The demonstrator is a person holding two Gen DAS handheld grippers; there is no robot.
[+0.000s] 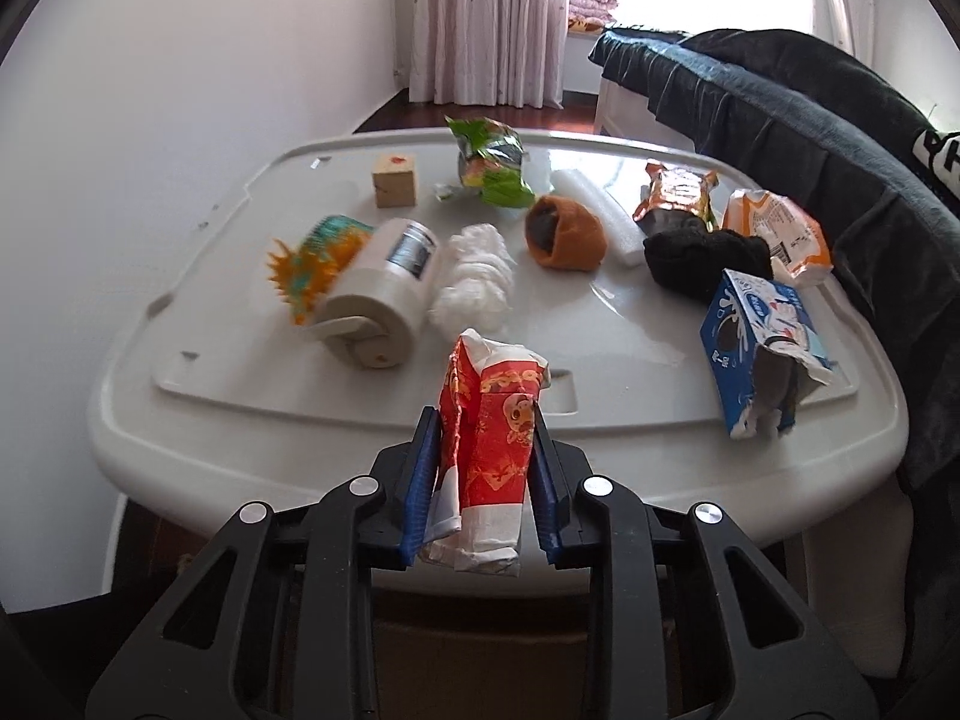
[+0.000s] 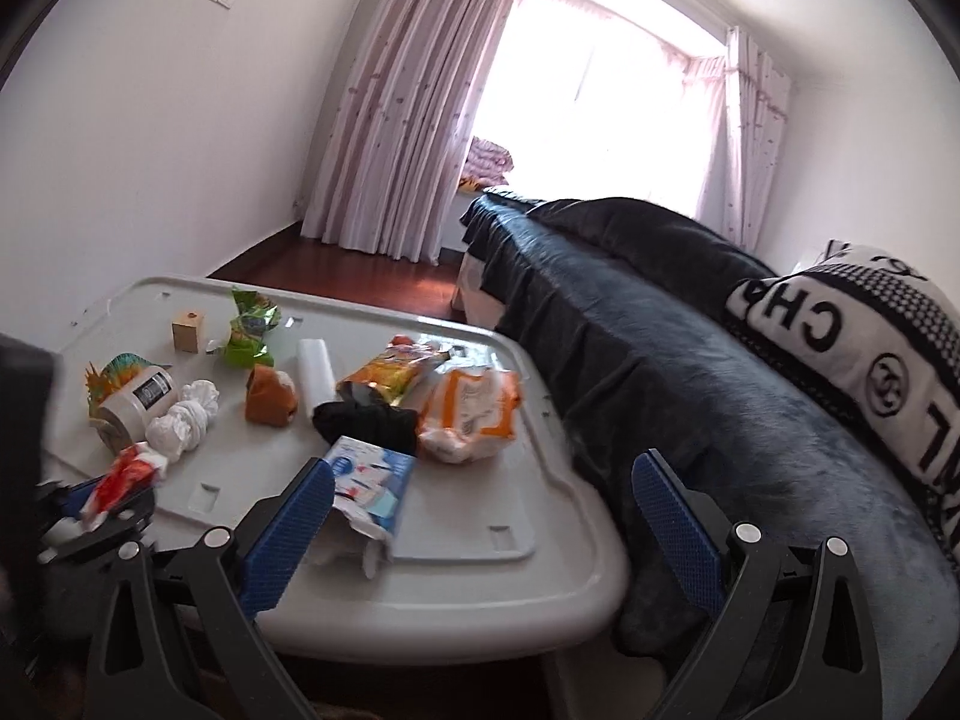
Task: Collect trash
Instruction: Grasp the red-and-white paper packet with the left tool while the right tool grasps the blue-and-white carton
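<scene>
My left gripper is shut on a crumpled red carton, held over the near edge of the white table; it also shows in the right wrist view. My right gripper is open and empty above the table's near right corner. A torn blue carton lies just ahead of its left finger. Farther on lie a green wrapper, an orange snack bag, an orange-white pack, a white tissue wad and a foam piece.
Also on the table: a white jar on its side, a spiky orange-teal toy, a wooden cube, an orange sock, a black sock. A bed with a dark blanket borders the table's right side.
</scene>
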